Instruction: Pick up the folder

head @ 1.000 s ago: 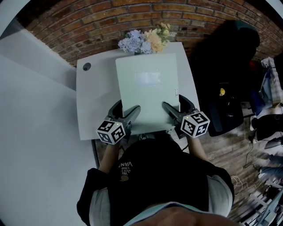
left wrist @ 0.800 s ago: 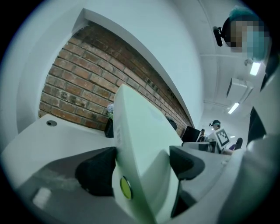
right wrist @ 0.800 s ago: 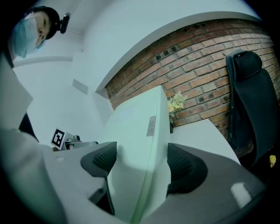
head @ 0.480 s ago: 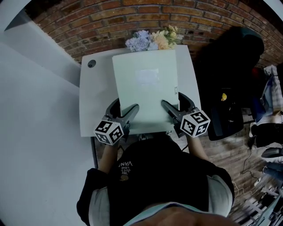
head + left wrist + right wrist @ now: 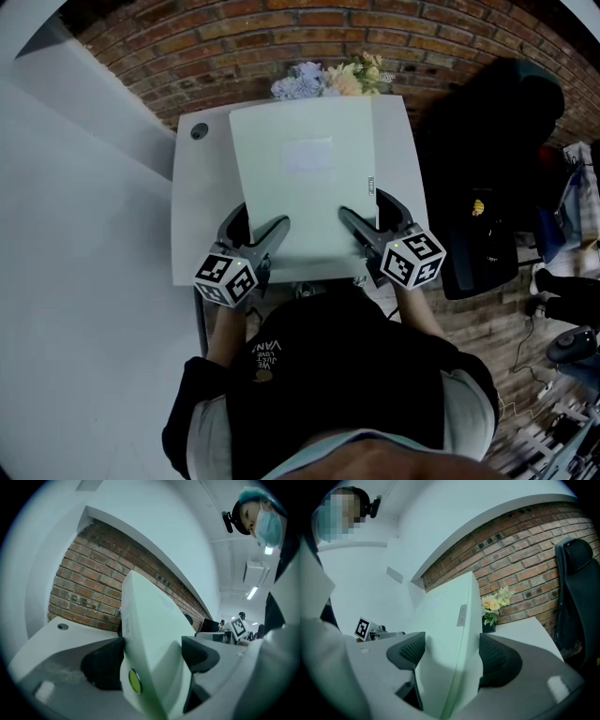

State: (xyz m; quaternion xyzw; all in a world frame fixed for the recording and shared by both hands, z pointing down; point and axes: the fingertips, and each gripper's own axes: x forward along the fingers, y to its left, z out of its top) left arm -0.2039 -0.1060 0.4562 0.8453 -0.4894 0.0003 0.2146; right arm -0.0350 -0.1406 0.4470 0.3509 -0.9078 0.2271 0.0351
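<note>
Head view: left hand-held gripper (image 5: 255, 226) and right hand-held gripper (image 5: 367, 208) both pinch the folder (image 5: 305, 173). I'd raise them level, no twisting.

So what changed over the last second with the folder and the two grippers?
The pale green folder has risen from the white table: it looks larger, and its far edge now reaches the table's back edge by the flowers. The left gripper and right gripper stay clamped on its near edge, as before. Table and flowers have not moved.
</note>
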